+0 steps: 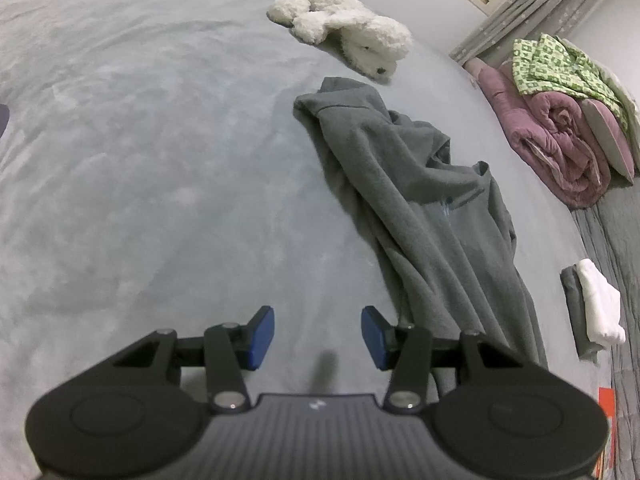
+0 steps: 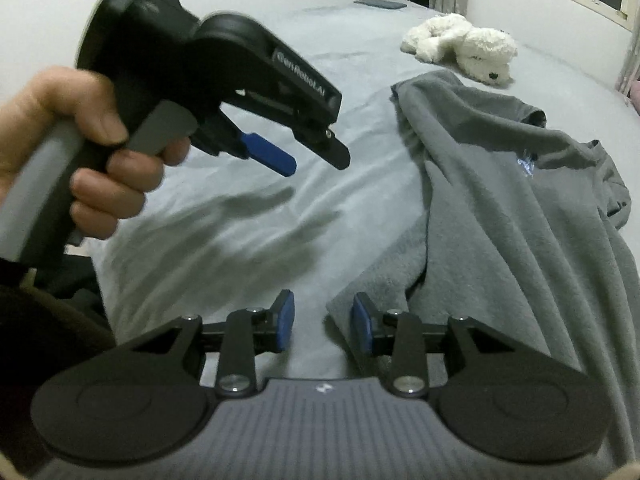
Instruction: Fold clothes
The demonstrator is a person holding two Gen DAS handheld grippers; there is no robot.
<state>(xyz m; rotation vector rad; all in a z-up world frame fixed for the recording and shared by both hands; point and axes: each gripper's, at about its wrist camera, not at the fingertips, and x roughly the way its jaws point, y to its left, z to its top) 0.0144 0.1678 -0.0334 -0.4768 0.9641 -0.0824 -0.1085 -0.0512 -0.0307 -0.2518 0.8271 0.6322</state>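
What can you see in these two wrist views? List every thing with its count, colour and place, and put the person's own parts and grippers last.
grey garment: one, dark grey, crumpled and unfolded on the bed, right of centre.
plush toy: one, white, lying on the bed beyond the garment.
bed cover: one, pale grey, under everything.
rolled quilt: one, pink, at the right edge of the bed.
patterned cloth: one, green and white, on top of the quilt.
folded pieces: two, one white on one grey, right of the garment.
dark flat object: one, far end of the bed; cannot identify.
hand: one, holding the left gripper's handle.
left gripper: black with blue pads, open, nothing between them.
right gripper: black with blue pads, open, at the garment's near edge.
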